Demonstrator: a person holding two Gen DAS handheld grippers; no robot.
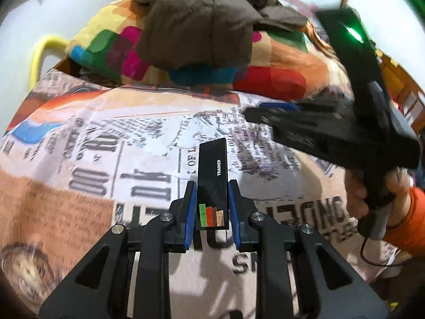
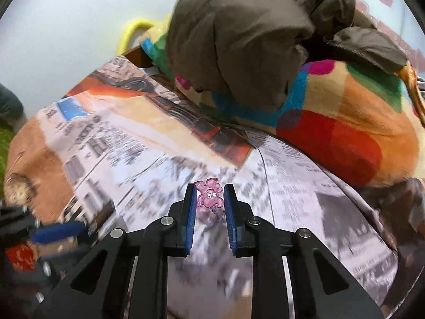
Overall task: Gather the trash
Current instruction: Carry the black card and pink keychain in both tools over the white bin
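Note:
My left gripper (image 1: 212,188) is shut on a flat black box (image 1: 213,183) marked TRAINER, with green, red and tan bars near its lower end, held above a newspaper-print bed sheet (image 1: 106,159). My right gripper (image 2: 210,192) is shut on a small pink translucent wrapper (image 2: 209,194) with cartoon eyes, above the same sheet (image 2: 305,199). The right gripper also shows in the left wrist view (image 1: 255,114), blurred, at the right, held by a hand in an orange sleeve. The left gripper's blue pad shows blurred at the lower left of the right wrist view (image 2: 55,232).
A multicoloured plush blanket (image 1: 279,74) lies bunched at the back of the bed with a brown jacket (image 1: 202,18) on top. A yellow curved handle (image 1: 42,53) stands against the pale wall at the far left. Green flooring (image 2: 5,143) lies beyond the bed's left edge.

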